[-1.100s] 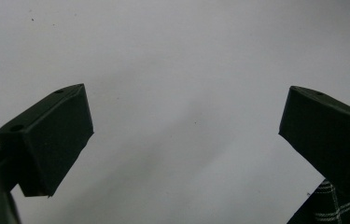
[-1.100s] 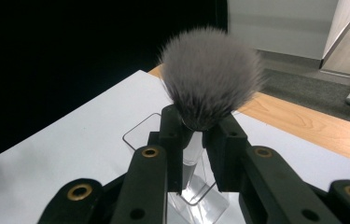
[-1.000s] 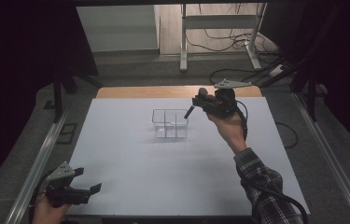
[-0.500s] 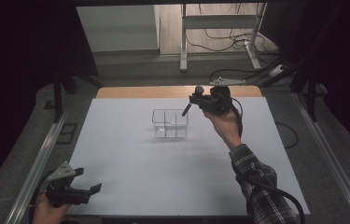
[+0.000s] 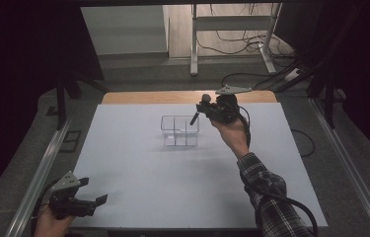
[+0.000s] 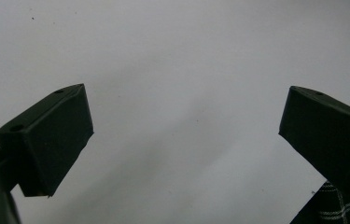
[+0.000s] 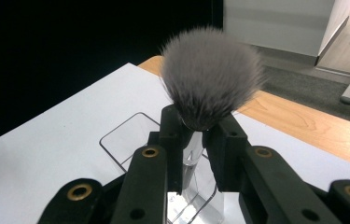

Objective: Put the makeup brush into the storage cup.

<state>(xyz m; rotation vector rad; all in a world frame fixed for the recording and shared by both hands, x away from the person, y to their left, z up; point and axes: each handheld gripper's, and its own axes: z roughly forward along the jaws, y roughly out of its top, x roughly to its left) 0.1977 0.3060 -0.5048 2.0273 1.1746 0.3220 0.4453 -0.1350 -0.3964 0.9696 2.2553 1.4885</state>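
My right gripper [image 5: 205, 109] is held in the air just right of a clear plastic organizer box [image 5: 179, 130] that has several compartments. It is shut on a makeup brush [image 5: 198, 109], bristles up and dark handle slanting down toward the box. In the right gripper view the grey bristle head [image 7: 211, 77] stands above the jaws of the right gripper [image 7: 199, 135], with the clear box [image 7: 130, 137] below. My left gripper [image 5: 91, 203] rests at the table's near left corner, open with nothing between its fingers [image 6: 51, 140].
A white sheet [image 5: 138, 182] covers the table, with a wooden edge [image 5: 148, 97] at the back. Metal rails [image 5: 39, 173] run along both sides. Cables [image 5: 251, 76] and a stand's legs [image 5: 193, 54] lie on the floor beyond. A plaid sleeve [image 5: 266, 197] reaches in from the bottom right.
The right gripper with the brush has shifted slightly left and farther back, staying above the box's right side. The left gripper has stayed put.
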